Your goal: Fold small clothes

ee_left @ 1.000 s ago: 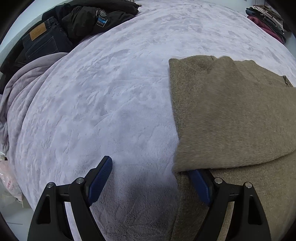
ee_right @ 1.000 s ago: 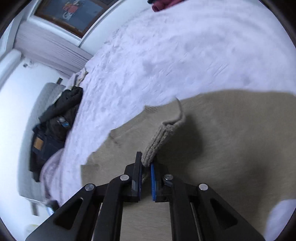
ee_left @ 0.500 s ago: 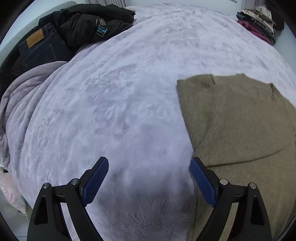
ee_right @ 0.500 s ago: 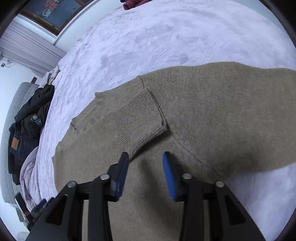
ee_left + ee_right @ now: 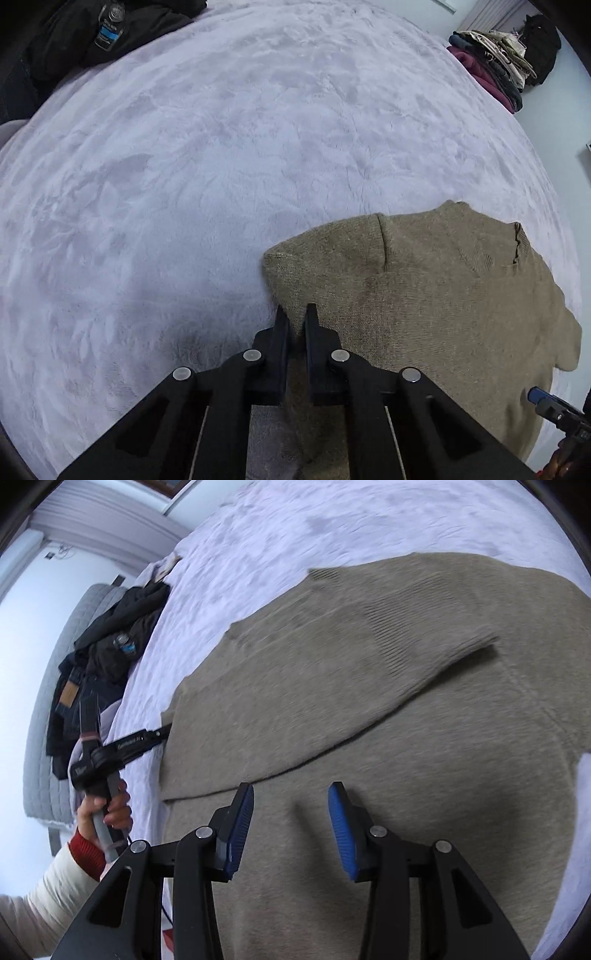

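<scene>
A tan knit sweater (image 5: 424, 302) lies flat on the lavender blanket (image 5: 221, 166), one sleeve folded across its body (image 5: 406, 635). My left gripper (image 5: 296, 314) is shut on the sweater's left edge, with knit fabric pinched between the fingers; it also shows in the right wrist view (image 5: 162, 734) at that edge. My right gripper (image 5: 291, 812) is open and empty, hovering over the sweater's lower body below the folded sleeve. Its blue tip shows in the left wrist view (image 5: 546, 400).
A heap of dark jackets and jeans (image 5: 99, 664) lies at the bed's far left edge, also seen in the left wrist view (image 5: 92, 33). A stack of folded clothes (image 5: 498, 62) sits at the far right corner. Bare blanket lies beyond the sweater.
My left gripper went from wide open to shut on the sweater's left edge. My right gripper let go of the sleeve cuff, opened and drew back; the sleeve now lies across the body.
</scene>
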A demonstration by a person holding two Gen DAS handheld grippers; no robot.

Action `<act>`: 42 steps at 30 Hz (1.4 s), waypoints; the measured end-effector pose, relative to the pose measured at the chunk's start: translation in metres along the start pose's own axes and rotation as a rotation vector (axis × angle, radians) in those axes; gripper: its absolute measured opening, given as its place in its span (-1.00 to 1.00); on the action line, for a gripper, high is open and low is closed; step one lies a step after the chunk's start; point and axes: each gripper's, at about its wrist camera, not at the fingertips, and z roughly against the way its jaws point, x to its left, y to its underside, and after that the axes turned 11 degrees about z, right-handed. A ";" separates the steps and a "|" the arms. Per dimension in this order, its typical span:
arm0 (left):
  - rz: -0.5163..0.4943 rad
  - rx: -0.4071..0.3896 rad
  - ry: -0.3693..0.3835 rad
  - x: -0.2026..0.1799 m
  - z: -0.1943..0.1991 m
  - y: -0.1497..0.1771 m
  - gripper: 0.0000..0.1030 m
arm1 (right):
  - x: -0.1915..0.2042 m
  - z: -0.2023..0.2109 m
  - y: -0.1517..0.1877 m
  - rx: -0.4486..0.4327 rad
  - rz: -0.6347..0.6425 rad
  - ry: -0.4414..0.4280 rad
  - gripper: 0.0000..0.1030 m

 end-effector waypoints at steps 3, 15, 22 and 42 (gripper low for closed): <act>-0.026 -0.052 0.011 0.005 0.013 0.003 -0.85 | 0.009 -0.001 -0.002 0.009 0.023 -0.008 -0.12; 0.094 -0.101 -0.047 0.046 0.023 0.018 0.14 | 0.045 -0.037 -0.007 0.079 0.078 -0.121 0.20; 0.054 -0.033 -0.059 0.042 0.012 0.022 0.20 | 0.100 -0.115 -0.002 0.158 -0.008 -0.381 0.21; -0.015 -0.131 -0.202 0.044 0.056 0.054 0.20 | 0.120 -0.134 0.027 0.238 0.033 -0.295 -0.52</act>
